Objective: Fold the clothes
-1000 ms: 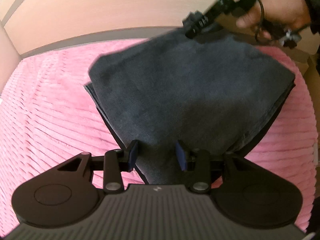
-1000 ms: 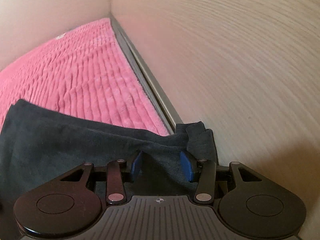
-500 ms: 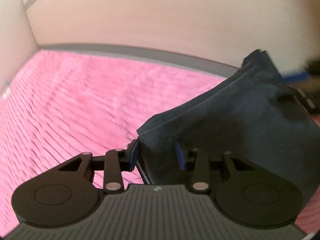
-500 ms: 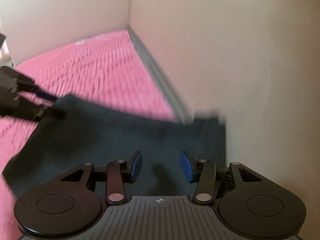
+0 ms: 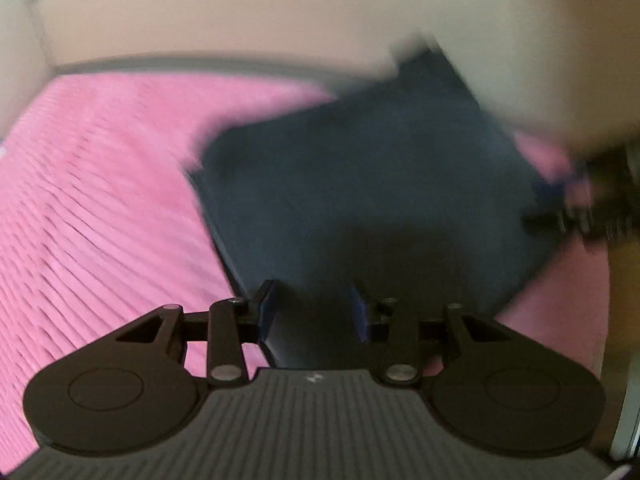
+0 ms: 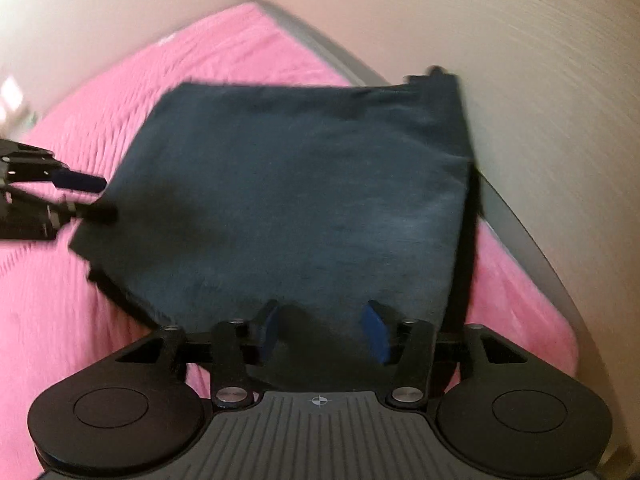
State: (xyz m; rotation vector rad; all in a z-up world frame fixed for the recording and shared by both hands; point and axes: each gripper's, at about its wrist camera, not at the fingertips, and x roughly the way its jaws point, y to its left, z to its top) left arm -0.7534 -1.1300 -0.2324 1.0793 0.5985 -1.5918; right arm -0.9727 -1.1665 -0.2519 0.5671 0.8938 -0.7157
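Note:
A dark grey folded cloth (image 5: 360,184) lies on a pink ribbed blanket (image 5: 100,208). In the right wrist view the same cloth (image 6: 300,184) fills the middle, and its far corner rests against the beige wall. My left gripper (image 5: 313,310) is open, hovering over the cloth's near corner with nothing pinched. My right gripper (image 6: 323,330) is open over the near edge of the cloth. The left gripper (image 6: 60,192) shows at the cloth's left corner in the right wrist view. The right gripper (image 5: 560,208) is a blur at the cloth's right side in the left wrist view.
Beige wall panels (image 6: 540,80) meet in a corner behind the blanket (image 6: 100,280). A grey frame strip (image 5: 180,62) runs along the foot of the wall. Pink blanket spreads to the left of the cloth. Both views are motion-blurred.
Both grippers have drawn back from the cloth, so more of it shows. The right gripper went from the far corner round to the cloth's right side. The cloth now lies flatter.

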